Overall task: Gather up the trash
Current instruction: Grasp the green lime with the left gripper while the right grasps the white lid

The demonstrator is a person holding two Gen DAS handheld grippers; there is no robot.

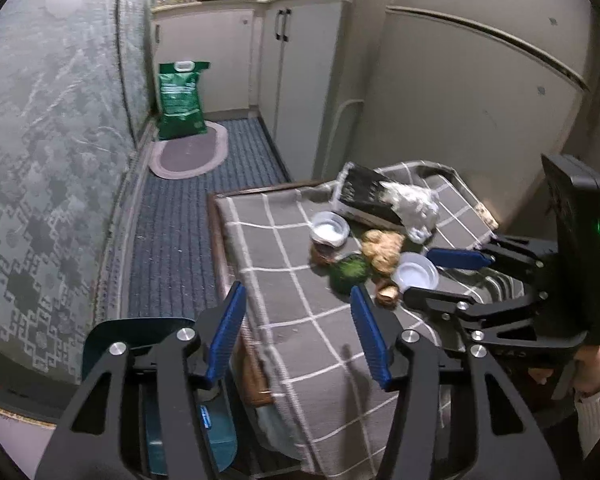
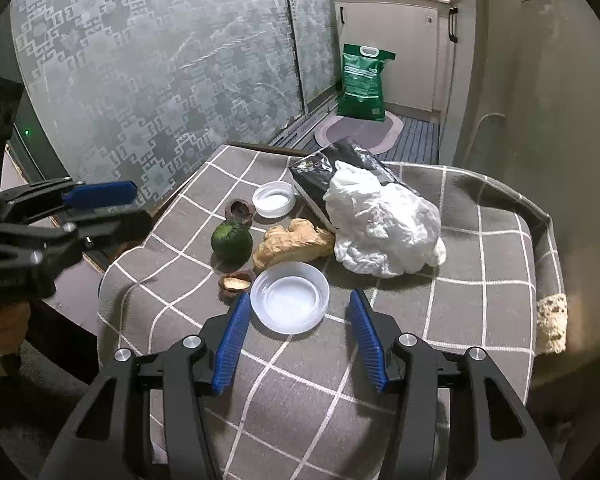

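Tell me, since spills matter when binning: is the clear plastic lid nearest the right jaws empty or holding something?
Empty. The clear lid lies rim-up on the checked cloth, and only its bare bottom shows.

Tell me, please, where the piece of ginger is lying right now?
In the right wrist view the ginger lies mid-table on the checked cloth, between the green fruit on its left and the crumpled white bag on its right.

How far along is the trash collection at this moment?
Nothing looks collected yet. Both the left gripper and the right gripper are open and empty. The right one hovers just short of the clear lid. Still lying on the checked cloth: white plastic bag, black packet, white cap, ginger, green fruit and nut shells.
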